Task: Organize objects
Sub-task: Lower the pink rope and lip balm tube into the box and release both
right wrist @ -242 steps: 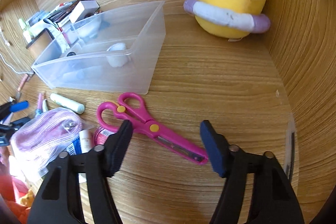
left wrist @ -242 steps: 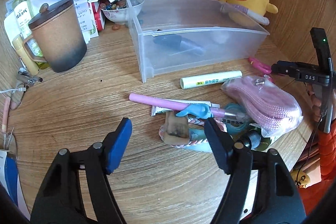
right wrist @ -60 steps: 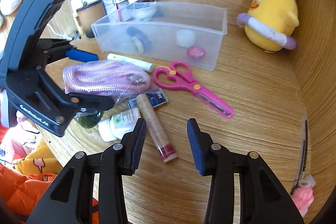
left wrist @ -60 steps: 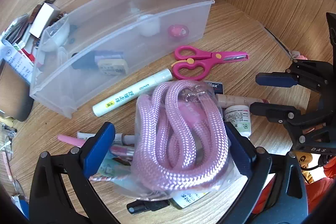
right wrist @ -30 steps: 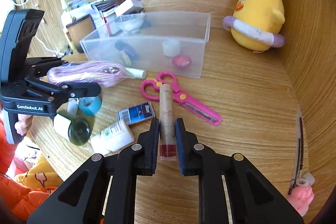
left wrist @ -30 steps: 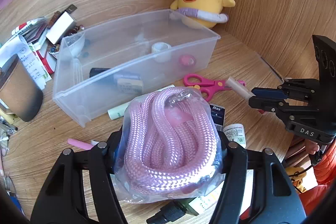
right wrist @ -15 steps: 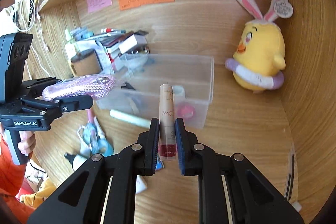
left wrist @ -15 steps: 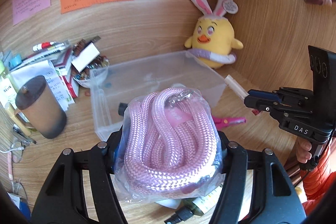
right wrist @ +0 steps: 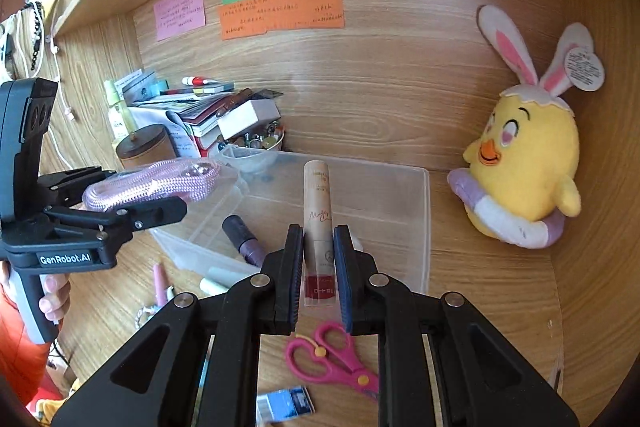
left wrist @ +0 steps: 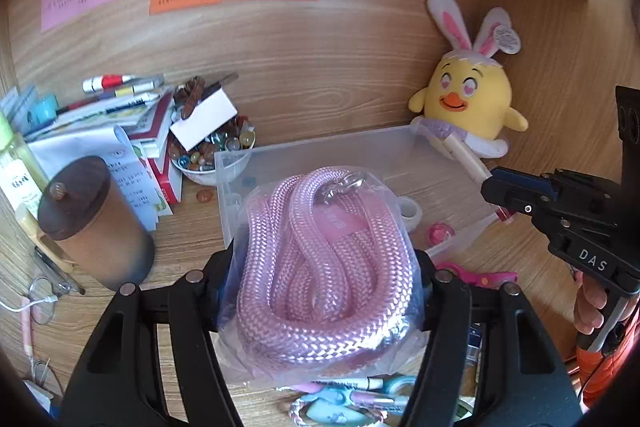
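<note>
My left gripper (left wrist: 326,267) is shut on a clear bag of coiled pink rope (left wrist: 328,259), held in the air in front of the clear plastic bin (left wrist: 320,155). From the right wrist view the same bagged rope (right wrist: 160,183) hangs at the bin's left end in the left gripper (right wrist: 120,203). My right gripper (right wrist: 318,251) is shut on a beige tube with a red end (right wrist: 318,223), held upright above the bin (right wrist: 400,187). In the left wrist view that tube (left wrist: 464,159) sticks out of the right gripper (left wrist: 496,183) over the bin's right end. The bin holds a purple stick (right wrist: 244,239), a tape roll (left wrist: 410,211) and a pink round thing (left wrist: 440,231).
Pink scissors (right wrist: 332,359) and a small blue packet (right wrist: 284,403) lie on the desk in front of the bin. A yellow plush chick (right wrist: 528,163) sits at the right wall. A lidded brown cup (left wrist: 92,223), a bowl of beads (left wrist: 212,155) and stacked books (right wrist: 224,115) crowd the left. Pens lie below the rope (left wrist: 360,387).
Both grippers have risen with their loads and come forward towards the bin. The desk clutter has dropped low in both views, and the back wall with its paper notes now fills the top.
</note>
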`<move>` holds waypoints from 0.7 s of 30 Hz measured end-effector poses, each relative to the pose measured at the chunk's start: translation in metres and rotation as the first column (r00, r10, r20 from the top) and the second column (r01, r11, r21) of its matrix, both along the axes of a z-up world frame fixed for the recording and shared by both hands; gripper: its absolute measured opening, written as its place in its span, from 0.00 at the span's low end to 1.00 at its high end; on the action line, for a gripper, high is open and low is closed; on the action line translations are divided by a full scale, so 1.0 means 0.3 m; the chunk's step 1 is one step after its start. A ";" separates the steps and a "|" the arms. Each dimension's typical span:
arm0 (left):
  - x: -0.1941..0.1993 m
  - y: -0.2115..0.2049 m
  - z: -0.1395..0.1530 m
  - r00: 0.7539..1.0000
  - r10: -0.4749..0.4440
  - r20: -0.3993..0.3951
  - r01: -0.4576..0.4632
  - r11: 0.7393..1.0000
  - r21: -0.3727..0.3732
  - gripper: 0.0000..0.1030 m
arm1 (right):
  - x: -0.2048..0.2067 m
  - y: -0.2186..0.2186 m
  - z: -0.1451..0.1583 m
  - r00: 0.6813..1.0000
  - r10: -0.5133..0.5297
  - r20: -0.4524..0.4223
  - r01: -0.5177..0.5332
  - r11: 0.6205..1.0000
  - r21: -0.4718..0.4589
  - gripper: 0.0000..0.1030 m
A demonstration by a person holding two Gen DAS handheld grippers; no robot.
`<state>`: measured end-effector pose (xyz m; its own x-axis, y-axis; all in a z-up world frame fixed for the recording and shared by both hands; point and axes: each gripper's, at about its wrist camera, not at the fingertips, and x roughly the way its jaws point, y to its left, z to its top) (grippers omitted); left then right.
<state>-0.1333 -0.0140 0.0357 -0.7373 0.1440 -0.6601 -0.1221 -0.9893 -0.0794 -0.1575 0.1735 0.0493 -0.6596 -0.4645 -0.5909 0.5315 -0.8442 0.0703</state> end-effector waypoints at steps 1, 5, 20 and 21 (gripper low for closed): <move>-0.015 -0.005 -0.009 1.000 0.005 0.013 -0.005 1.000 0.004 0.62 | -0.016 -0.012 -0.005 1.000 0.002 0.010 -0.002 1.000 0.002 0.14; -0.068 -0.012 -0.042 0.999 0.016 0.049 -0.016 1.000 0.005 0.62 | -0.079 -0.061 -0.036 0.999 0.011 0.044 -0.012 1.000 0.029 0.14; -0.197 0.020 -0.120 0.989 -0.018 0.148 0.017 1.000 0.009 0.62 | -0.217 -0.180 -0.162 0.985 0.041 0.166 -0.060 0.992 0.108 0.14; -0.199 0.025 -0.121 0.988 -0.023 0.152 0.022 1.000 0.009 0.62 | -0.220 -0.183 -0.164 0.985 0.041 0.170 -0.061 0.992 0.110 0.14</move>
<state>-0.1928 -0.0066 -0.0007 -0.6246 0.1644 -0.7634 -0.1306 -0.9858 -0.1055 -0.2234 0.1185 0.0000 -0.5240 -0.4180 -0.7421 0.5627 -0.8239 0.0667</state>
